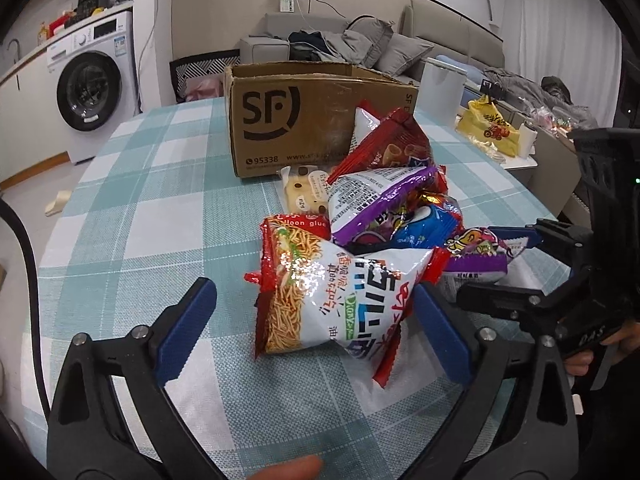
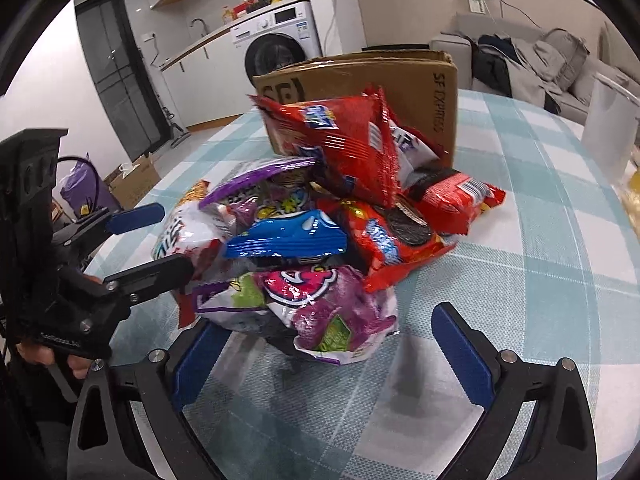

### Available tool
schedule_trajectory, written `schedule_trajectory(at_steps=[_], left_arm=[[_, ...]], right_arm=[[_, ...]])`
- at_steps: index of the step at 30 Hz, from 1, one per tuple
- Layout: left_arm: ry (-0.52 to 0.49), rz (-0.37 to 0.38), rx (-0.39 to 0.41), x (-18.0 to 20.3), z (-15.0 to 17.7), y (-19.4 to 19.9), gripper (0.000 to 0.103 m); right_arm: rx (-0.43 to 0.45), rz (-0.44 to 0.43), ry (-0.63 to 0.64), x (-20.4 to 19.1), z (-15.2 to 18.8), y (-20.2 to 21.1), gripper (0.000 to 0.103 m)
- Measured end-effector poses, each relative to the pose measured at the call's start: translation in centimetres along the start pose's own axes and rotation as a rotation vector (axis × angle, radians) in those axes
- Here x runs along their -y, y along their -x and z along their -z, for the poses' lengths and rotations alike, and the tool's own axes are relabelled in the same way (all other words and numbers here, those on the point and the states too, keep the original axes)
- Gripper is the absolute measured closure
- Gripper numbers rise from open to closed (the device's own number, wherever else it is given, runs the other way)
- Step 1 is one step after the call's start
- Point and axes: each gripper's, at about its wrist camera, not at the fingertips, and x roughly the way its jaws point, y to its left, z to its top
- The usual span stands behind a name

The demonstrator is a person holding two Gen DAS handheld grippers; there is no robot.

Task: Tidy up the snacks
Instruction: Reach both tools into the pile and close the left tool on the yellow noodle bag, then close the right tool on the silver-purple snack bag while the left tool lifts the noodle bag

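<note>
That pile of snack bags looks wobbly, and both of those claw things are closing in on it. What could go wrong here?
1. The red bag leans on top of the heap; tugging a lower packet such as the noodle-snack bag could topple it.
2. The left gripper and right gripper have open jaws close together, so they might bump.
3. The puffy, glossy purple bag may slip or get crushed.
</note>
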Motion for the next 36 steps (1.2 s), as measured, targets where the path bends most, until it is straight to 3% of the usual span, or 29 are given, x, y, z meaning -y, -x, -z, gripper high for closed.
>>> schedule_trajectory(at_steps=[6,14,18,21,22,36], left_arm=[[-0.007,0.058,-0.036,0.4,-0.2,-0.7,0.019],[0.0,0.086,-0.052,0.3,-0.2,-0.8,0.022],[0.011,0.113,-0.068,0.0,-0.2,-1.0,0.031],[0.017,0.138,-0.083,-0.2,-0.1,-1.0,0.043],[0.019,0.143,-0.082,-0.3,-0.1,-1.0,0.045],[0.057,0.171,-0.051,-0.9,0.2,-0.1,0.052]], right_arm=[[0.001,-0.035,-0.051,1.4,-0.1,-0.1,0.006],[-0.007,-0.121,-0.094,1.8,0.1,-0.6,0.022],[0.001,-0.122,-0.1,1.9,0.1,-0.4,0.026],[0.0,-0.13,-0.101,1.9,0.4,-0.2,0.03],[-0.004,-0.138,-0.103,1.9,0.5,-0.2,0.036],[0.009,-0.165,-0.119,2.8,2.0,1.0,0.045]])
